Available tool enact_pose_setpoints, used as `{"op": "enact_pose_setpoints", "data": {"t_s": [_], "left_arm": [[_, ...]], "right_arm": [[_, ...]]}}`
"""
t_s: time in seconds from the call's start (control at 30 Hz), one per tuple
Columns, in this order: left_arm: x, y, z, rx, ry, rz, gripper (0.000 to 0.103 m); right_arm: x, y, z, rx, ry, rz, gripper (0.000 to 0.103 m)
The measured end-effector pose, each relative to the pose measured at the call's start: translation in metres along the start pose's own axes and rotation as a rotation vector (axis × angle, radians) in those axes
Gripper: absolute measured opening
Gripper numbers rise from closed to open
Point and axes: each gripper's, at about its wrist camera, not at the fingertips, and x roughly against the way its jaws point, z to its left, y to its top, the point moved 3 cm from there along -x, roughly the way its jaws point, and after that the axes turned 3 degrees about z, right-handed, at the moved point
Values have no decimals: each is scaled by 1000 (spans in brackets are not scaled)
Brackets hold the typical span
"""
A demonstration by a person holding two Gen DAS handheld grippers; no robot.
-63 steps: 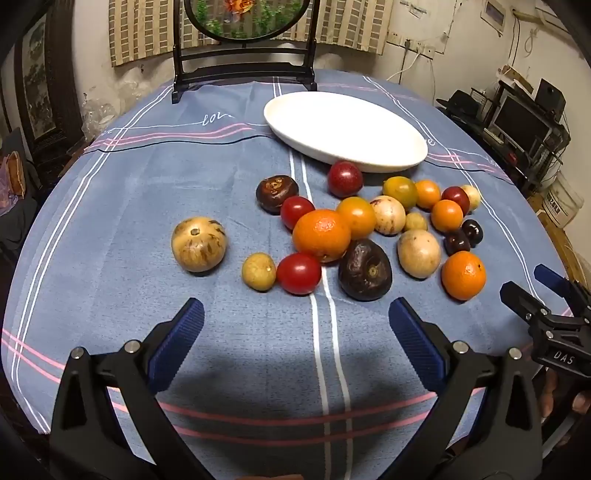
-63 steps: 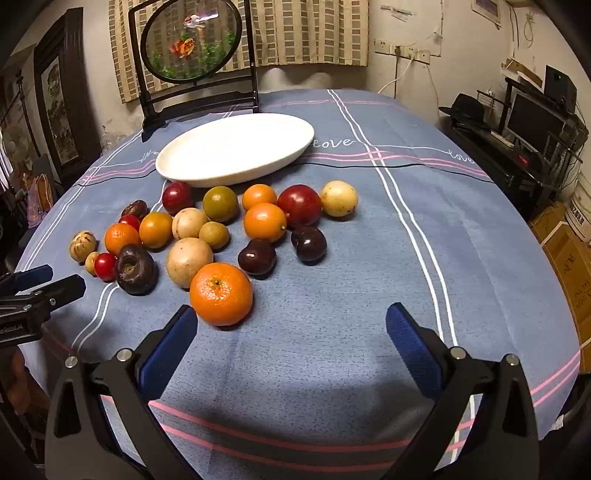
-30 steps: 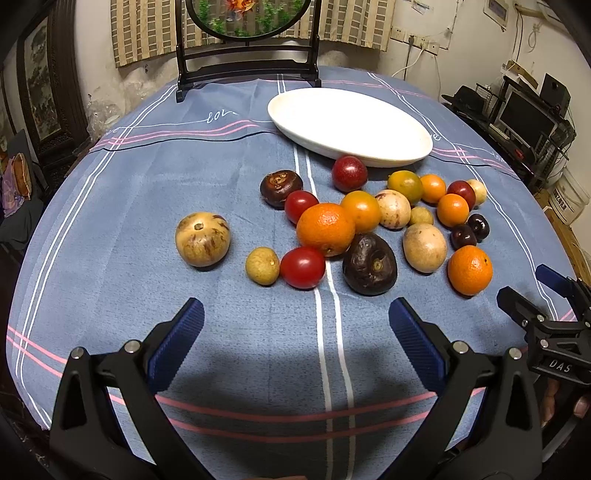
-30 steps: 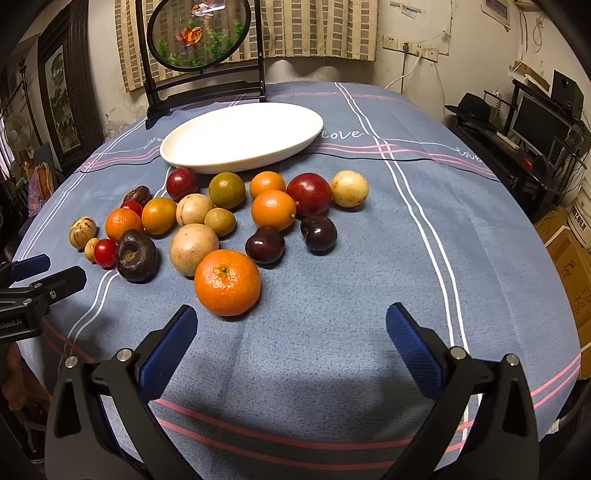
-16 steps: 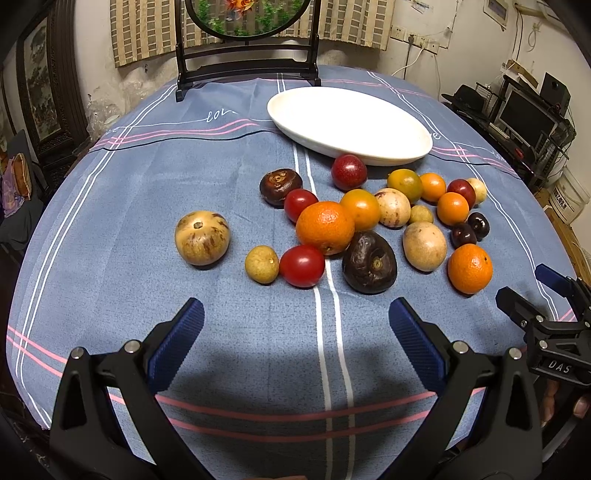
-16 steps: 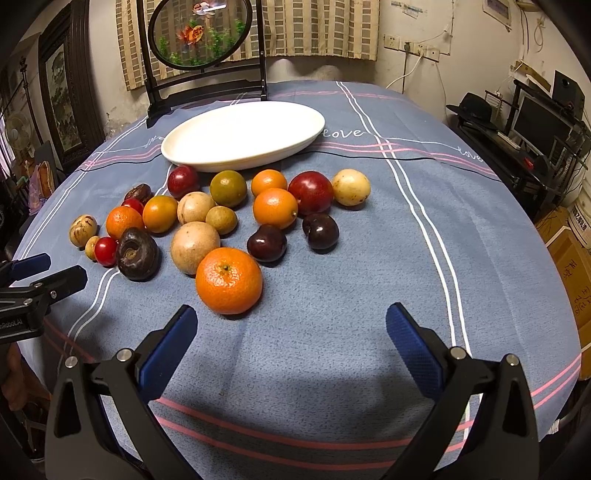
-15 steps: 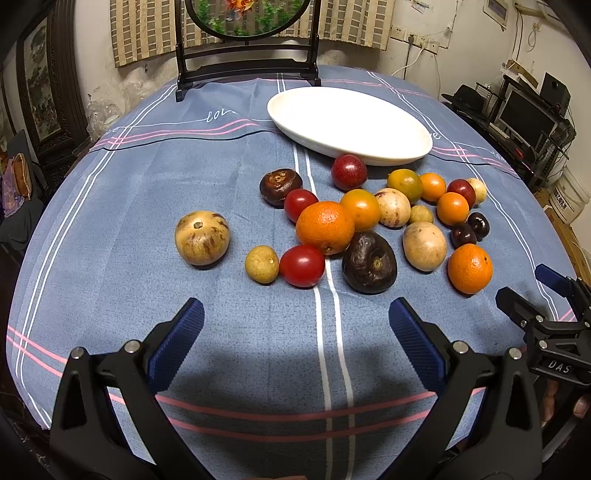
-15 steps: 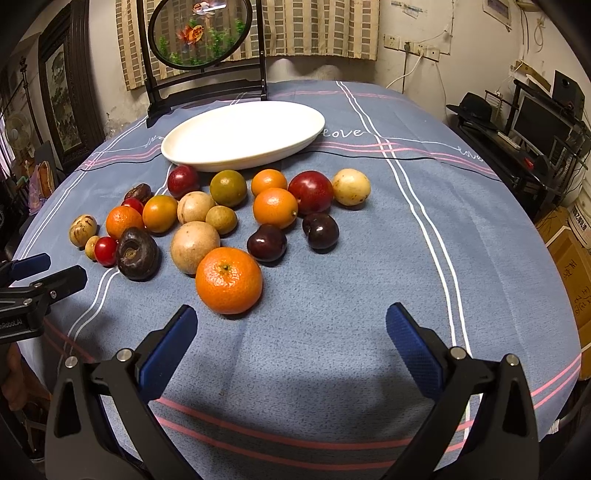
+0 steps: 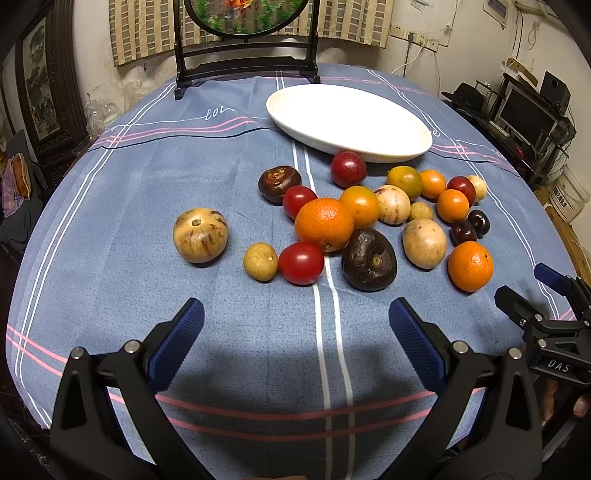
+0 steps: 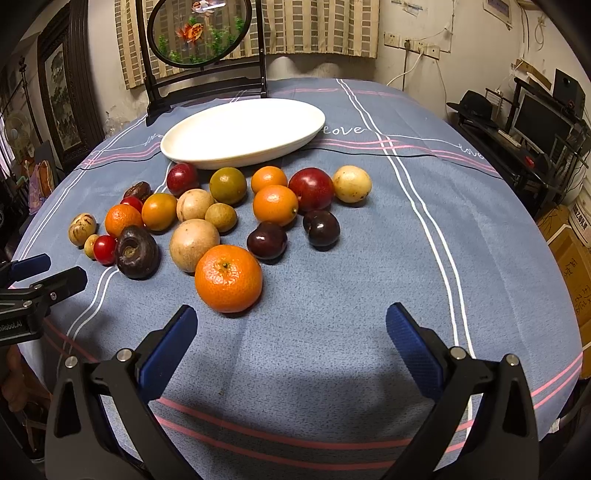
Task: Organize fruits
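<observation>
Several fruits lie loose on a blue tablecloth in front of an empty white oval plate (image 9: pixel 351 118), which also shows in the right wrist view (image 10: pixel 243 133). Among them are a large orange (image 9: pixel 324 224), a red tomato (image 9: pixel 301 263), a dark wrinkled fruit (image 9: pixel 369 264), a tan striped fruit (image 9: pixel 200 240) apart at the left, and an orange (image 10: pixel 228 278) nearest my right gripper. My left gripper (image 9: pixel 295 343) is open and empty, just short of the tomato. My right gripper (image 10: pixel 291 347) is open and empty, the orange just beyond its left finger.
A black stand with a round fish picture (image 10: pixel 199 33) stands at the table's far edge behind the plate. A desk with a monitor (image 10: pixel 543 122) is off to the right. Each gripper shows at the side of the other's view (image 9: pixel 554 314) (image 10: pixel 29 291).
Both grippers have crept slightly forward toward the fruits and tilted up a little. Nothing was grasped and no fruit moved.
</observation>
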Motion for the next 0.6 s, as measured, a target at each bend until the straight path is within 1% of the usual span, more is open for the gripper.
{"op": "enact_pose_setpoints", "data": {"t_s": [0.6], "left_arm": [[0, -1, 0, -1, -4, 10, 101]], "right_arm": [[-4, -3, 1, -1, 3, 14, 102]]}}
